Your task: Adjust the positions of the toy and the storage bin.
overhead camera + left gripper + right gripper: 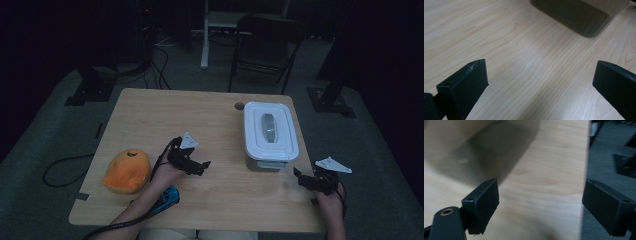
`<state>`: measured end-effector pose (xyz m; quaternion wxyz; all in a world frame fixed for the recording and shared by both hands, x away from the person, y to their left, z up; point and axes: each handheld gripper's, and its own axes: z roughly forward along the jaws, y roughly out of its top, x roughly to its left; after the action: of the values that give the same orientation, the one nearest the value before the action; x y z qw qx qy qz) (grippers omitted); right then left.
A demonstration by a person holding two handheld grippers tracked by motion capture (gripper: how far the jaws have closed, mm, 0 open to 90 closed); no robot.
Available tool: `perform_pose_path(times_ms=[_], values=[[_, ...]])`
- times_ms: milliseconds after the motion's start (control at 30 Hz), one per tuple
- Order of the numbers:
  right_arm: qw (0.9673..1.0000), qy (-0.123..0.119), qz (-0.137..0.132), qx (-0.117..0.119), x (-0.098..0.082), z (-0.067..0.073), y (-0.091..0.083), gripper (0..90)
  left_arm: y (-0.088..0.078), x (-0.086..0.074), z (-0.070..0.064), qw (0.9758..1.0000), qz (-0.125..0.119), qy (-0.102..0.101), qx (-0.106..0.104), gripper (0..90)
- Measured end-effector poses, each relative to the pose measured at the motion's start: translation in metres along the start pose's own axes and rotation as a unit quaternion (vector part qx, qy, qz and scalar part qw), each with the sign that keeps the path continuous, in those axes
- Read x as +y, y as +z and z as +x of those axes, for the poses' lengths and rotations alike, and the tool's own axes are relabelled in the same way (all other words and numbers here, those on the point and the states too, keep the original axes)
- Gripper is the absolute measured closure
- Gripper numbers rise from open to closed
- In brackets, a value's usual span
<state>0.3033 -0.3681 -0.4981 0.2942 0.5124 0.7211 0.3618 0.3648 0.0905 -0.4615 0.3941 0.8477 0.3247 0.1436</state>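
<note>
Looking down from the high view, I see the white lidded box (pixel 270 134) toward the tabletop's (pixel 165 115) right edge, my left gripper (pixel 196 167) near the middle and my right gripper (pixel 303 178) by the front right corner, just short of the box; an orange fruit (pixel 127 171) lies near the left edge. In the left gripper view, my jaws stand wide apart over bare wood, holding nothing, the box (pixel 576 15) ahead. In the right gripper view, my jaws gape empty at the tabletop's edge, the box (pixel 474 147) blurred close ahead.
</note>
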Motion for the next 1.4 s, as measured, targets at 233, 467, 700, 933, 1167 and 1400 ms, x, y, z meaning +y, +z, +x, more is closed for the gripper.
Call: perform_pose_path(times_ms=[233, 467, 700, 933, 1167, 1400], values=[[0.9996, 0.025, -0.001, -0.015, 0.015, -0.016, 0.015, 13.7, 0.025, 0.016, 0.000, 0.9999, -0.007, -0.006, -0.010, 0.6], [0.9988, 0.042, -0.013, -0.021, 0.023, -0.020, 0.031, 13.8, 0.052, 0.031, -0.006, 0.9999, 0.003, -0.005, -0.015, 0.6], [0.9985, 0.049, -0.013, -0.021, 0.026, -0.017, 0.051, 13.9, 0.075, 0.046, -0.005, 0.9999, 0.006, -0.013, -0.004, 0.7], [0.9978, 0.061, -0.016, -0.020, 0.032, -0.018, 0.061, 13.9, 0.098, 0.062, -0.002, 0.9997, -0.001, -0.021, 0.008, 0.6], [0.9978, 0.064, -0.011, -0.015, 0.037, -0.022, 0.066, 13.9, 0.124, 0.073, -0.006, 0.9995, 0.025, -0.016, 0.013, 0.6], [0.9977, 0.066, -0.011, -0.009, 0.040, -0.022, 0.069, 13.9, 0.135, 0.081, -0.005, 0.9989, 0.034, -0.019, 0.028, 0.6]])
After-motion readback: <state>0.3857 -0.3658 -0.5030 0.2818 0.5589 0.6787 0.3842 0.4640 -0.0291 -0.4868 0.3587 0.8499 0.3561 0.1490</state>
